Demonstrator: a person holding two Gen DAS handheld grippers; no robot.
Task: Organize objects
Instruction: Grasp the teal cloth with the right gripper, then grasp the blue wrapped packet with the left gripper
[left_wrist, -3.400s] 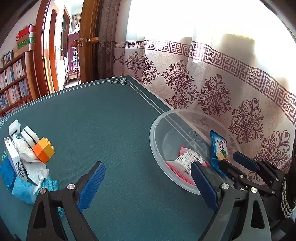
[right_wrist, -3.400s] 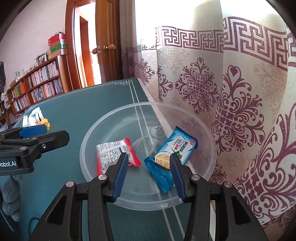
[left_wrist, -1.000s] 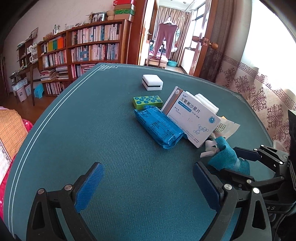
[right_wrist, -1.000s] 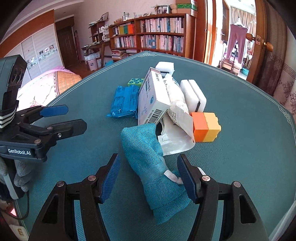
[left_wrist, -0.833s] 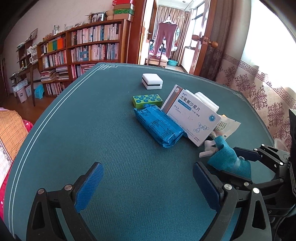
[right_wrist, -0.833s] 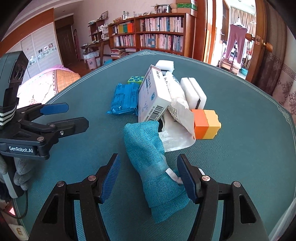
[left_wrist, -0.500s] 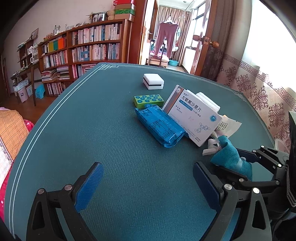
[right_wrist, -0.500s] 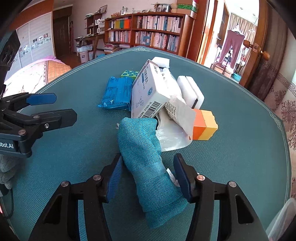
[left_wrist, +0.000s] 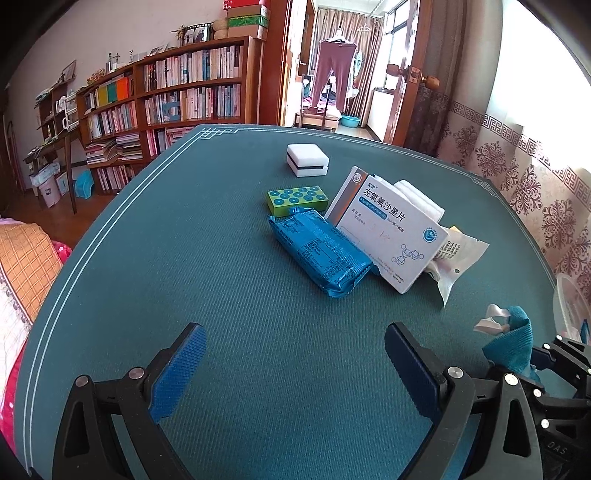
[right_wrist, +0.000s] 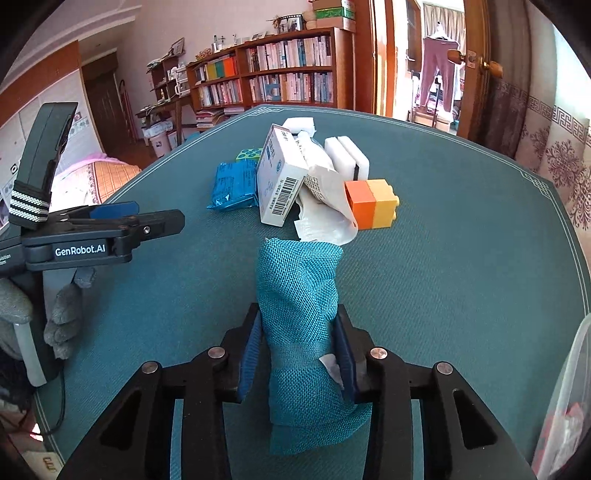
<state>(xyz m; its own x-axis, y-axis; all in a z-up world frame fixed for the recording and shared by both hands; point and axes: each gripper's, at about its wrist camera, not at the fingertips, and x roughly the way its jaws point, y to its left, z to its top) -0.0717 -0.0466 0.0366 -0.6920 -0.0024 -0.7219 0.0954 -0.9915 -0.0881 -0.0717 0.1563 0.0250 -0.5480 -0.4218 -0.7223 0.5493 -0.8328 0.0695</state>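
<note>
My right gripper (right_wrist: 297, 349) is shut on a teal woven cloth pouch (right_wrist: 301, 295) and holds it off the pile, above the green table (right_wrist: 461, 258). The pouch also shows at the right in the left wrist view (left_wrist: 511, 341). My left gripper (left_wrist: 293, 363) is open and empty over bare table. Ahead lie a white medicine box (left_wrist: 388, 229), a blue packet (left_wrist: 319, 251), a green dotted block (left_wrist: 297, 199), a white sponge (left_wrist: 307, 160), a white sachet (left_wrist: 456, 254) and an orange-yellow brick (right_wrist: 373, 208).
The rim of a clear plastic bowl (right_wrist: 565, 398) holding snack packets shows at the right edge. The left gripper shows at the left in the right wrist view (right_wrist: 122, 227). A bookshelf (left_wrist: 177, 99) and a doorway stand beyond the table's far edge.
Both grippers turned from the bowl to the pile. The right gripper then closed on the teal pouch and drew it back from the pile. The left gripper stayed open.
</note>
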